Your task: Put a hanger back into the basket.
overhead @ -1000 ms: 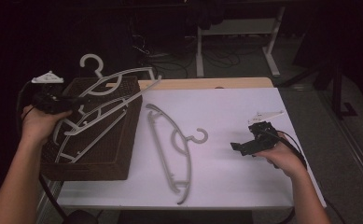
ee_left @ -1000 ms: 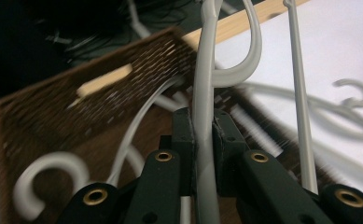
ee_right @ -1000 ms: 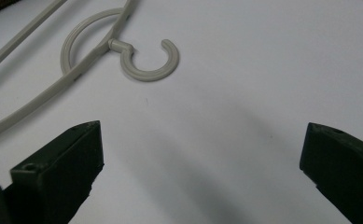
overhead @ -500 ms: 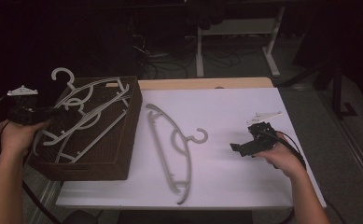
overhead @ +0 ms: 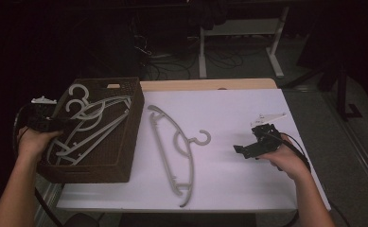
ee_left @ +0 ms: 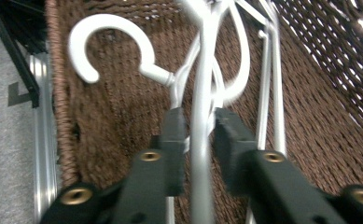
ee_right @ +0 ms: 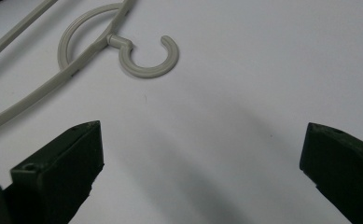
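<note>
Pale hangers [overhead: 89,125] flat in brown basket [overhead: 127,137]

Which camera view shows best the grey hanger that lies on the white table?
The high view: the whole grey hanger lies there on the white table, beside the brown basket. The right gripper view gives its hook and part of one arm, closer.

I see a dark room, a white table [overhead: 229,189], grey floor [overhead: 342,142], tangled cables [overhead: 158,61] and white desk legs [overhead: 276,52] behind.
</note>
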Tool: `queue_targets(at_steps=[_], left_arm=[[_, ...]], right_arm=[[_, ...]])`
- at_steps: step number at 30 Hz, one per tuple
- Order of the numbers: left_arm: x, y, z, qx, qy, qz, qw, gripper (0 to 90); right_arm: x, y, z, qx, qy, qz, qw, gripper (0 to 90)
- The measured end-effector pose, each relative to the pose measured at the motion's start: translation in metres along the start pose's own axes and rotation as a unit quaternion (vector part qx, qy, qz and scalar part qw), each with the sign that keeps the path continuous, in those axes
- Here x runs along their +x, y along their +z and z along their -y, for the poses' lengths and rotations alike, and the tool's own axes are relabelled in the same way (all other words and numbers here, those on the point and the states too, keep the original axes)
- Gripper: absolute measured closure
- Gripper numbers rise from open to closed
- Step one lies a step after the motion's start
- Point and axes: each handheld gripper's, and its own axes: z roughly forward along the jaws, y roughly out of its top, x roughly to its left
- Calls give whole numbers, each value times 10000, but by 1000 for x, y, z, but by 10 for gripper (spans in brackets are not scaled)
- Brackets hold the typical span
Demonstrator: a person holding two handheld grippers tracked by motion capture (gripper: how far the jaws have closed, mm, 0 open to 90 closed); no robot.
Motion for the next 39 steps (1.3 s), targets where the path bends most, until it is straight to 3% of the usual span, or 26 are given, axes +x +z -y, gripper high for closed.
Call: queue_targets(at_steps=[5,10,14,17,20,23,29,30,31,37,38,39], left_arm=[[-2,-3,-3,-138,-56,40,9999,547],[-14,-6,-9,-391,-17,355,9986,423],[-29,-9,-17,-612,-12,730,9955,357],[-47,-11,-24,-747,127,1009,9920,348],[-68,-12,-32,-843,309,1279,9877,410],[-90,-10,-40,-906,448,1633,9814,532],[-139,-8,-51,-957,858,2145,9682,755],[-139,-8,-51,-957,858,2145,9682,789],[-160,-6,-54,-948,983,2359,9621,875],[-218,2,-57,-890,1298,2733,9490,900],[-237,8,-56,-801,1463,2785,9458,900],[-237,8,-56,-801,1463,2785,9458,900]], right_arm=[[1,0,0,-2,-26,-3,10000,0],[1,0,0,-3,-39,-9,10000,0],[2,0,0,-2,-48,-7,10000,0],[4,0,-1,-3,-69,-20,10000,0],[5,1,-1,9,-66,-33,10000,0],[6,2,-1,11,-76,-34,10000,0],[6,0,0,-29,-37,-73,10000,0],[6,0,0,-29,-37,-73,10000,0],[5,-2,0,-81,-17,-85,9999,0],[4,-4,0,-127,-13,-93,9999,0],[4,-4,0,-141,-4,-101,9998,0],[4,-4,0,-141,-4,-101,9998,0]])
